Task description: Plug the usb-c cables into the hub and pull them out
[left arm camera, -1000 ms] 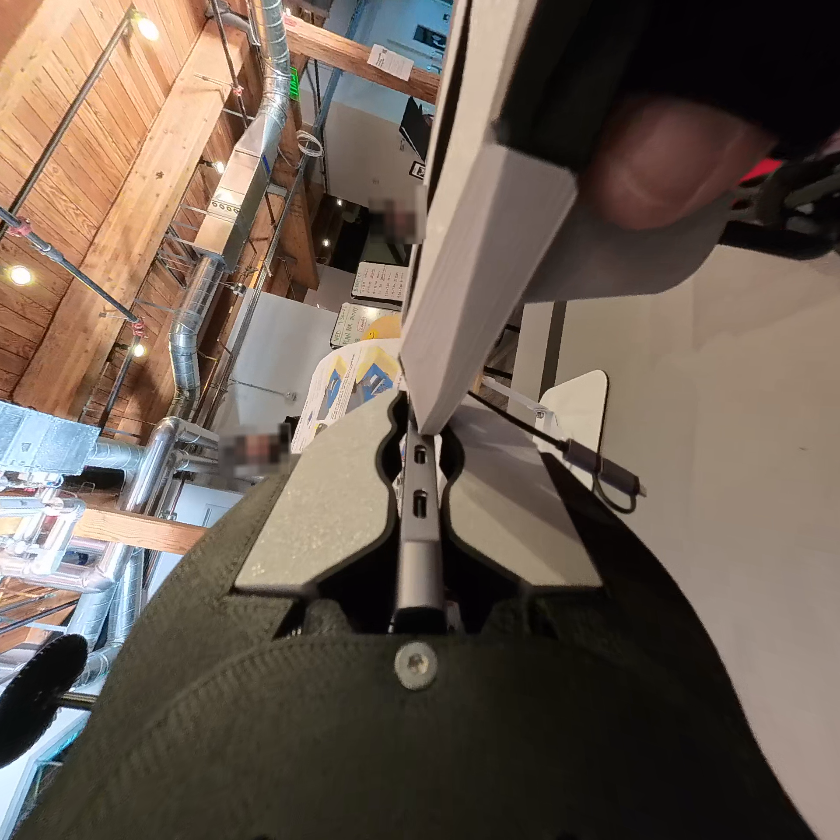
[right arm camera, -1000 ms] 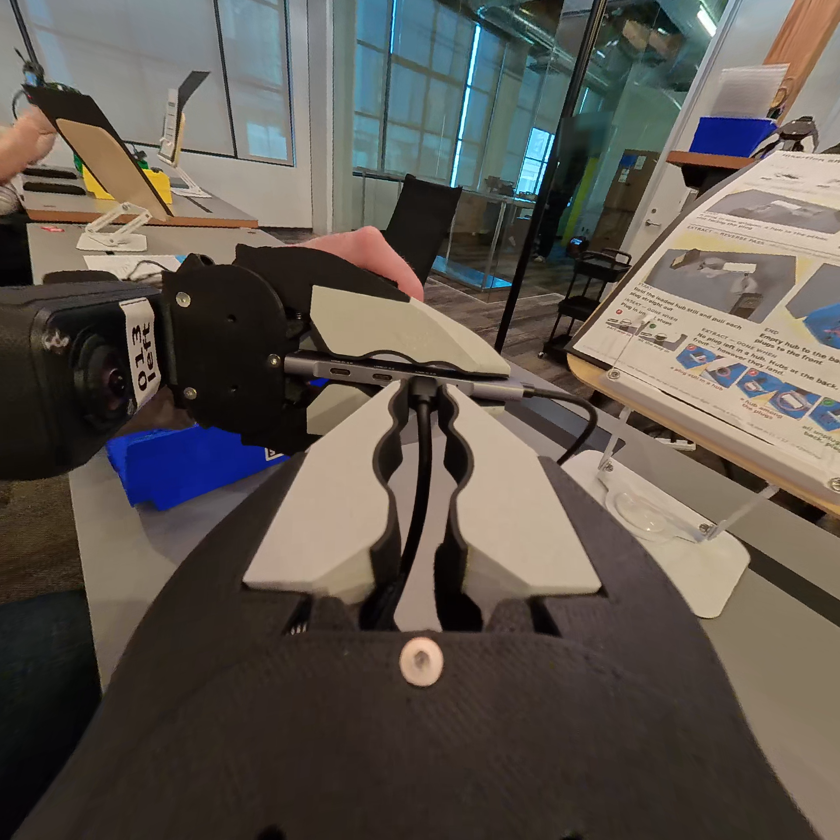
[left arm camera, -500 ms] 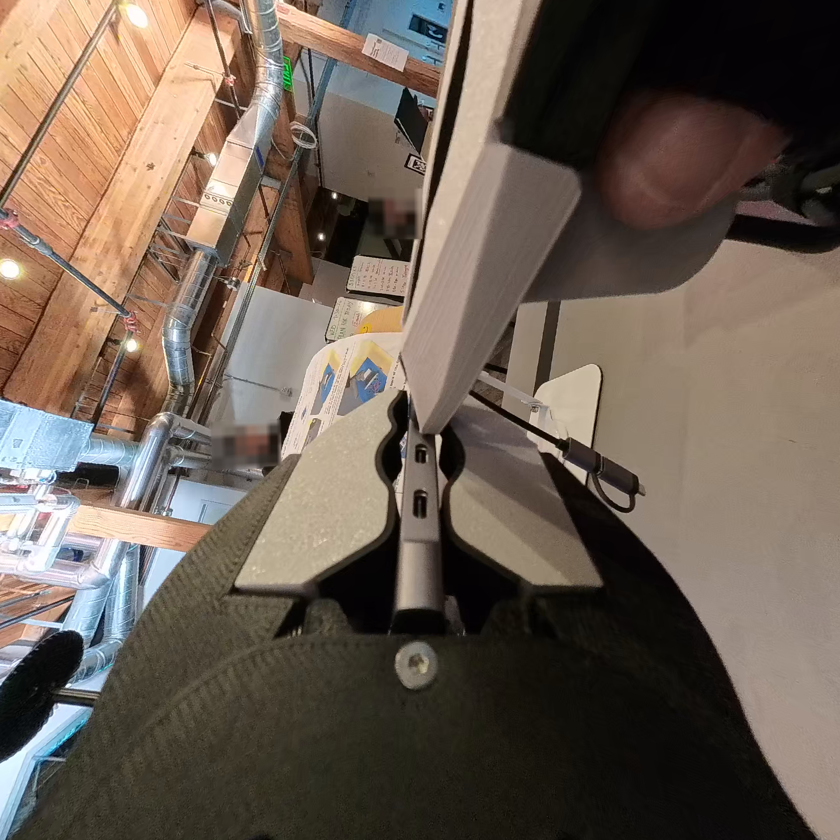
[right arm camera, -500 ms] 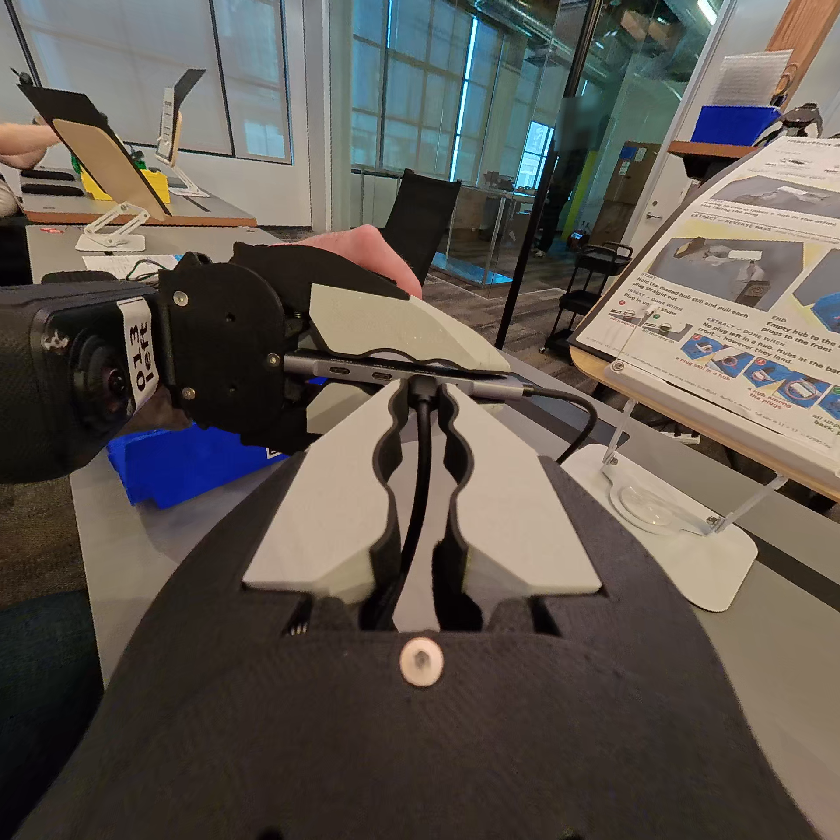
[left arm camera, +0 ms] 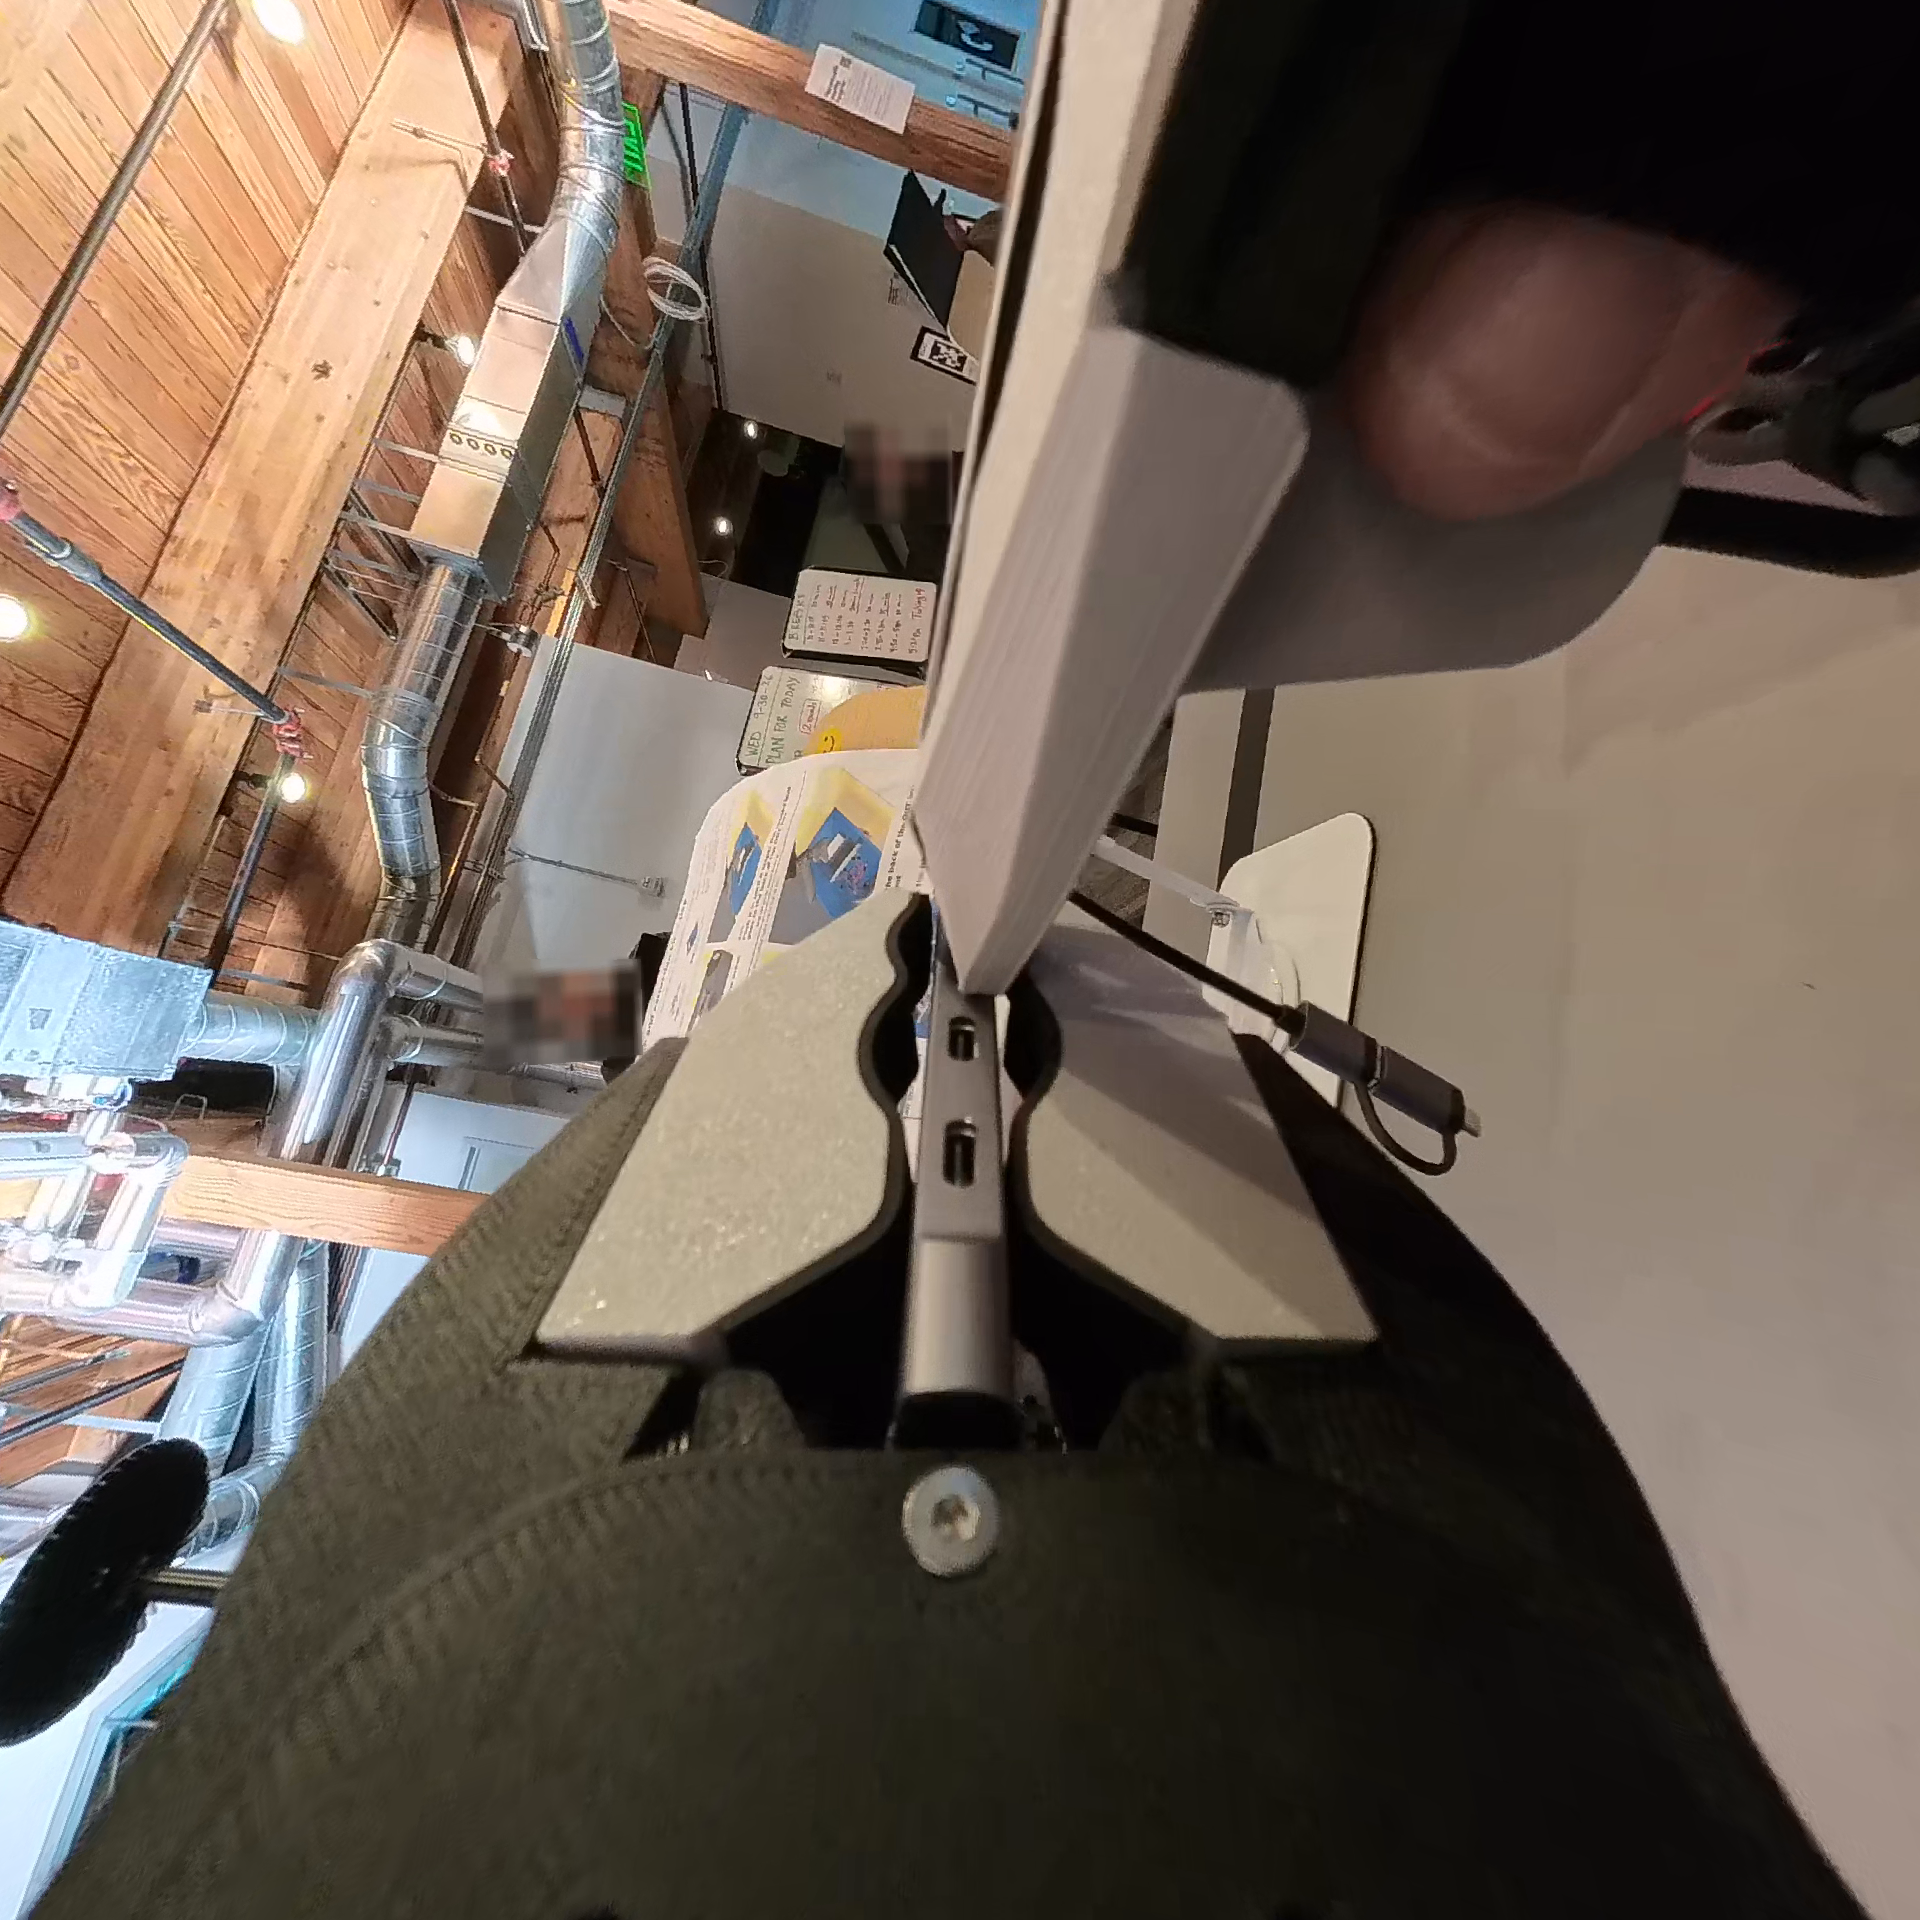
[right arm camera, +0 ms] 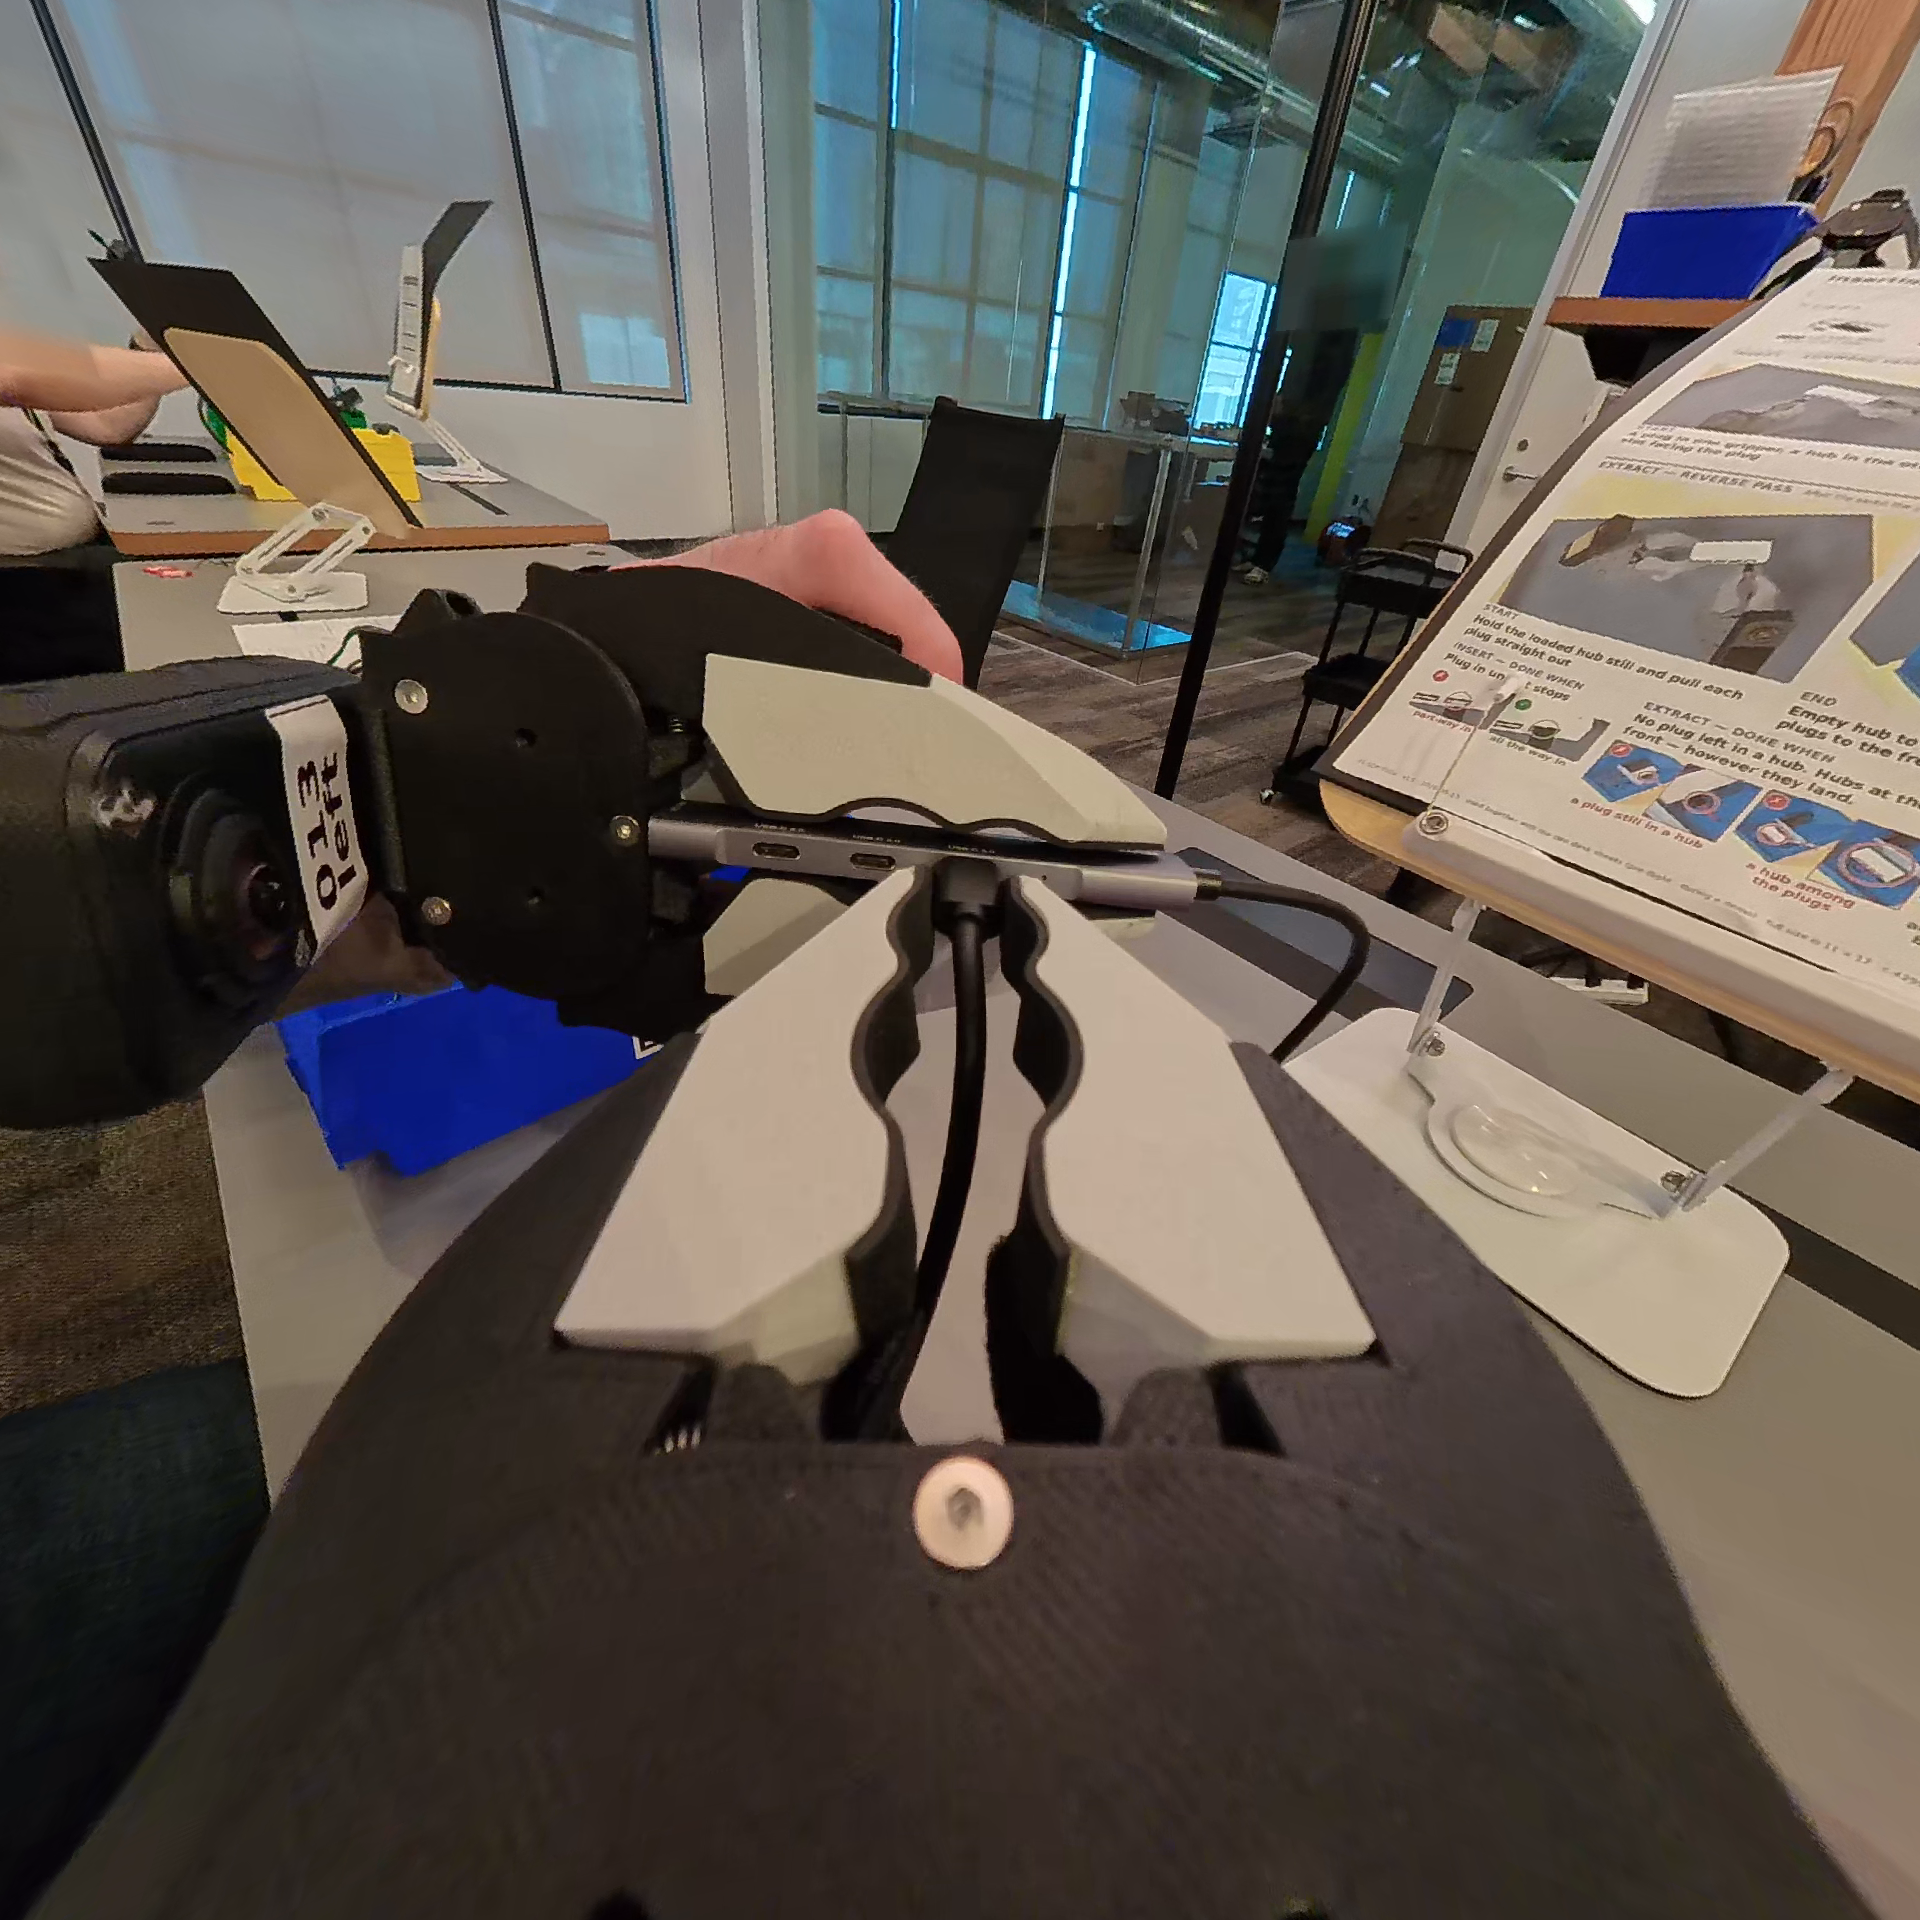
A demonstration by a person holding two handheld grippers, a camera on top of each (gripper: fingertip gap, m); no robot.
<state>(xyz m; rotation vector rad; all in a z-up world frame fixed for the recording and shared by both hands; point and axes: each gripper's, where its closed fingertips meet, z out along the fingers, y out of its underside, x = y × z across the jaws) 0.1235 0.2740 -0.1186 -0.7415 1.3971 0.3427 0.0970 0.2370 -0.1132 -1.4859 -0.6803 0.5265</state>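
Note:
My left gripper (left arm camera: 961, 997) is shut on the slim grey usb-c hub (left arm camera: 956, 1226), seen edge-on with two empty ports facing up. In the right wrist view the left gripper (right arm camera: 1143, 873) holds the hub (right arm camera: 821, 836) level from the left. My right gripper (right arm camera: 968, 896) is shut on the plug of a black usb-c cable (right arm camera: 961, 1039). The plug sits in the hub's third port. One of the right gripper's fingers (left arm camera: 1039, 675) reaches down to the hub in the left wrist view. The hub's own lead (right arm camera: 1335, 935) hangs off its far end.
A tilted instruction sheet (right arm camera: 1662, 675) on a white stand base (right arm camera: 1558, 1247) stands at the right on the grey table (right arm camera: 1766, 1507). A blue bin (right arm camera: 447, 1070) lies under the left gripper. The lead's end connector (left arm camera: 1382, 1070) dangles near the stand. There is about 4 cm between the tips of the two grippers.
Both grippers have shifted slightly together. The plug stays in the hub and both grips are the same.

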